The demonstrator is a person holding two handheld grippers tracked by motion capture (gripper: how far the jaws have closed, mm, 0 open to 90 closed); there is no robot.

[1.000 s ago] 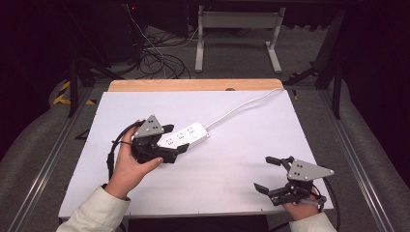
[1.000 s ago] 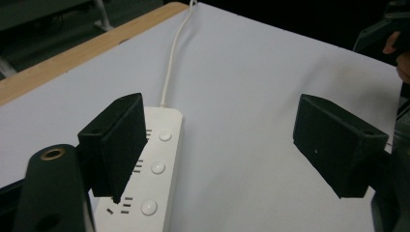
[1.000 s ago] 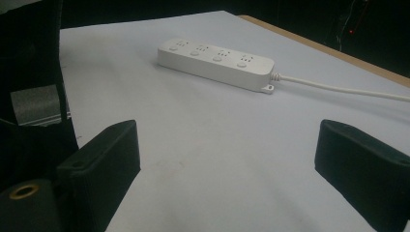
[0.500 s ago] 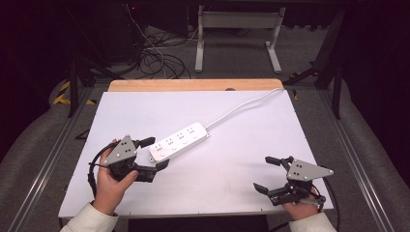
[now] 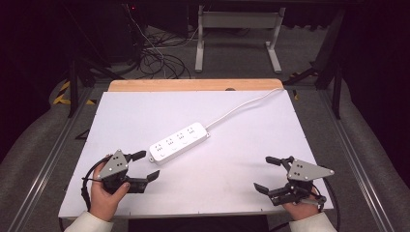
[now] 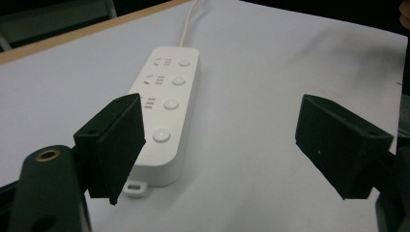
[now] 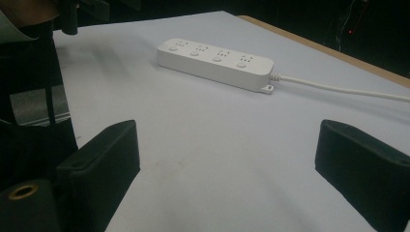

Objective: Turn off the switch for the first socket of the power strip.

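White power strip (image 6: pixel 167 111) — near end behind left jaw.

One camera hangs high above the person's side, looking forward and down over the whole desk (image 5: pixel 241 193) to the floor behind. A second rides the left tool (image 5: pixel 145 165), close and low, facing along the power strip (image 6: pixel 164 111) from its near end. The third, on the right tool (image 5: pixel 265 174), looks low across the desk at the same strip's long side, farther off.
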